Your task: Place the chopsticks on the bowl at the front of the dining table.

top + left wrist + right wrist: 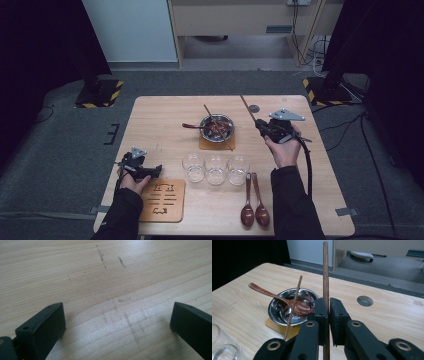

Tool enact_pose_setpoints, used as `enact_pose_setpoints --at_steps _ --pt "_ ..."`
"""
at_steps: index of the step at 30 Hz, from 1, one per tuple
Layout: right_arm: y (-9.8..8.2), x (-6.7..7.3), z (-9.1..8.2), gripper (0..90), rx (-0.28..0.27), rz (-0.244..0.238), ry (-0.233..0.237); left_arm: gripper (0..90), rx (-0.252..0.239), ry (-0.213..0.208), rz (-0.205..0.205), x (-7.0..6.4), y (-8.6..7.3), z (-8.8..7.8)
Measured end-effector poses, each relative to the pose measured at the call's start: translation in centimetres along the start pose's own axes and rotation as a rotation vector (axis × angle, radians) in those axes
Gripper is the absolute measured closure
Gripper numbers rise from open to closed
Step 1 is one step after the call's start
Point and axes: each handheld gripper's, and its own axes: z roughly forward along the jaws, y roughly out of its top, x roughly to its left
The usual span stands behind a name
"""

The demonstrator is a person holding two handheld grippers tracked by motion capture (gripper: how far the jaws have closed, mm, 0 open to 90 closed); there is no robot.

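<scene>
the person's right gripper [261,125] is clamped on a single wooden chopstick [247,109], held to the right of the steel bowl [217,128] and above the table [165,115]; in the high view the stick juts from the jaws toward the far edge of the table, slanting a little left. along the right gripper view the chopstick [325,277] runs straight up between the two black jaws, which are pressed tight against it from both sides, and its lower end passes down between them out of the bottom of the picture. the bowl [287,305] sits on a small wooden coaster [274,325] near the middle of the table, with a brown wooden spoon [277,297] lying in it, handle out over the left rim, and a second chopstick [293,305] leaning across it. three clear glasses [215,169] stand in a row nearer the person, and two more wooden spoons [254,205] lie side by side just right of them, bowls toward the near edge. the left gripper [155,171] rests low at the near left of the table, just beyond a carved wooden trivet [163,200], its jaws standing wide apart over bare wood with nothing between them.
</scene>
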Motion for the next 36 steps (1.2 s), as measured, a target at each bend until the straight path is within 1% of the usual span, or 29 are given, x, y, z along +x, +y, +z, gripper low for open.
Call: enact_pose_setpoints --at_steps 4,6,9,14,15,20,26,27,36 --pt "0.1 0.1 0.4 84.7 -0.003 0.009 0.005 0.0 0.0 0.0 0.0 0.0 0.0 0.0" --pt "0.2 0.1 0.9 84.7 0.005 0.003 0.005 0.0 0.0 0.001 0.0 0.0 0.0 0.0" --pt "0.4 0.2 1.1 84.7 0.001 0.001 0.009 0.0 0.0 0.0 0.0 0.0 0.0 0.0" --pt "0.8 0.8 1.8 84.7 0.001 -0.006 0.016 0.0 0.0 0.001 0.0 0.0 0.0 0.0" --pt "1.0 1.0 2.1 84.6 -0.006 -0.001 0.021 0.0 0.0 0.001 0.0 0.0 0.0 0.0" --pt "1.3 1.2 2.5 84.6 -0.002 -0.01 0.023 0.0 0.0 0.001 0.0 0.0 0.0 0.0" --pt "2.0 1.5 3.1 84.7 -0.013 -0.011 0.026 0.0 0.0 0.001 0.0 0.0 0.0 0.0" --pt "2.0 1.5 3.2 84.7 -0.017 -0.006 0.03 0.0 0.0 0.0 0.0 0.0 0.0 0.0" --pt "2.3 1.9 4.4 84.7 -0.009 -0.013 0.036 0.0 0.0 0.0 0.0 0.0 0.0 0.0"
